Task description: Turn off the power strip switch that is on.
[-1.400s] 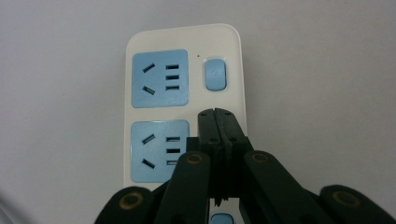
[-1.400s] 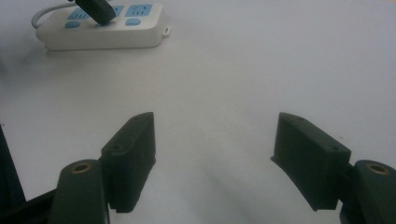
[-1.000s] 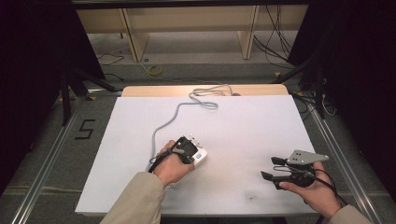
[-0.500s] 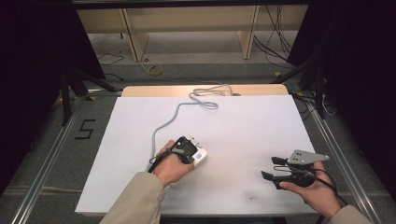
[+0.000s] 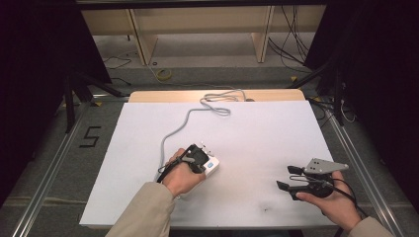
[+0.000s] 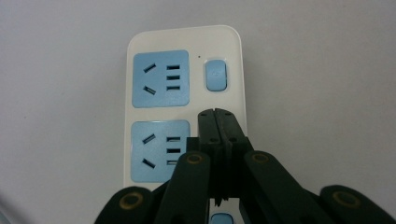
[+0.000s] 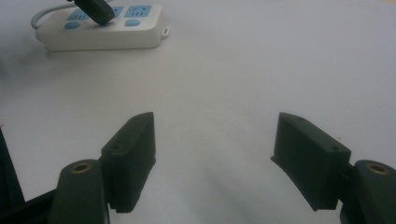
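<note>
A white power strip (image 6: 187, 93) with blue sockets and blue switches lies on the white table (image 5: 257, 133). My left gripper (image 6: 215, 114) is shut with nothing between its jaws. It points down at the strip's top face, just below a blue switch (image 6: 216, 74). In the high view the left gripper (image 5: 197, 157) covers most of the power strip (image 5: 211, 165). My right gripper (image 5: 286, 177) hovers open and empty at the table's near right. In the right gripper view the right gripper (image 7: 215, 123) faces the power strip (image 7: 102, 35) at the far left.
The strip's grey cable (image 5: 175, 131) runs toward the table's far edge and ends in a loose coil (image 5: 217, 101). Metal rails (image 5: 360, 163) border the table on both sides. Wooden shelving (image 5: 197, 19) and floor cables stand beyond the far edge.
</note>
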`<state>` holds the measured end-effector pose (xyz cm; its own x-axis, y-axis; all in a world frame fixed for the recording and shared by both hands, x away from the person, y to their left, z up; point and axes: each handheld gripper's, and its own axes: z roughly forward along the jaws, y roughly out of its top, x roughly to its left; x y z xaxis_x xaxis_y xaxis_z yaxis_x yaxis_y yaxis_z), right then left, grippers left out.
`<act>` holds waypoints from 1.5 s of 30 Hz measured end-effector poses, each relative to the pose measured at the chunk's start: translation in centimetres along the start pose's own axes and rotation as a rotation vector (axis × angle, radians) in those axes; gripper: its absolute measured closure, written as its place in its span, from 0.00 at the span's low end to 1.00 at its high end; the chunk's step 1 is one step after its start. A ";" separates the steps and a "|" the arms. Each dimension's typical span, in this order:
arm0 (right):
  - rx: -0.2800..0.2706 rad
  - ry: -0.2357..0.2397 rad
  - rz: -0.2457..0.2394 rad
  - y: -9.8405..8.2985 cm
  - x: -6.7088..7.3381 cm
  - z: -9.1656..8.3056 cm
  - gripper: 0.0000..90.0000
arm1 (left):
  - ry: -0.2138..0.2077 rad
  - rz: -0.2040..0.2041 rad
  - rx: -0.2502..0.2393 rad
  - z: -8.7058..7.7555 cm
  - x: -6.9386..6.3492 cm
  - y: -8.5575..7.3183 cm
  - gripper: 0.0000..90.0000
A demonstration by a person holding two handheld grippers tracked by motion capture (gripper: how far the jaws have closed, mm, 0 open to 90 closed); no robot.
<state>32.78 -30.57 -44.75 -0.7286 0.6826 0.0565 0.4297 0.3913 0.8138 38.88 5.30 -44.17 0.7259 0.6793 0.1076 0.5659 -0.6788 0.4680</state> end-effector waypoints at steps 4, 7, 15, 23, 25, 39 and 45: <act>0.001 -0.002 0.001 0.0 0.0 0.0 0.33 | -0.001 0.001 0.000 0.0 0.0 0.0 1.00; 0.001 -0.001 0.000 0.0 0.0 0.0 0.33 | -0.004 -0.001 -0.002 0.0 0.1 0.0 1.00; 0.000 -0.001 -0.002 0.0 -0.1 -0.1 0.33 | -0.002 0.006 -0.007 0.0 0.1 0.0 1.00; -0.003 -0.001 -0.003 0.0 0.0 -0.1 0.33 | 0.003 0.007 -0.022 -0.2 0.1 0.0 1.00; -0.004 0.000 -0.003 0.0 0.0 -0.1 0.33 | 0.003 0.002 -0.023 -0.2 0.1 0.0 1.00; -0.012 -0.003 0.001 0.1 0.0 -0.3 0.33 | 0.004 0.002 -0.034 -0.2 0.2 -0.1 1.00; -0.013 -0.003 0.001 0.1 -0.1 -0.4 0.33 | 0.007 0.008 -0.044 -0.3 0.2 -0.2 1.00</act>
<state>32.66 -30.81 -44.49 -0.7265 0.6849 0.0555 0.4232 0.3824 0.8213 38.81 5.59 -44.00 0.7274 0.6760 0.1178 0.5422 -0.6715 0.5050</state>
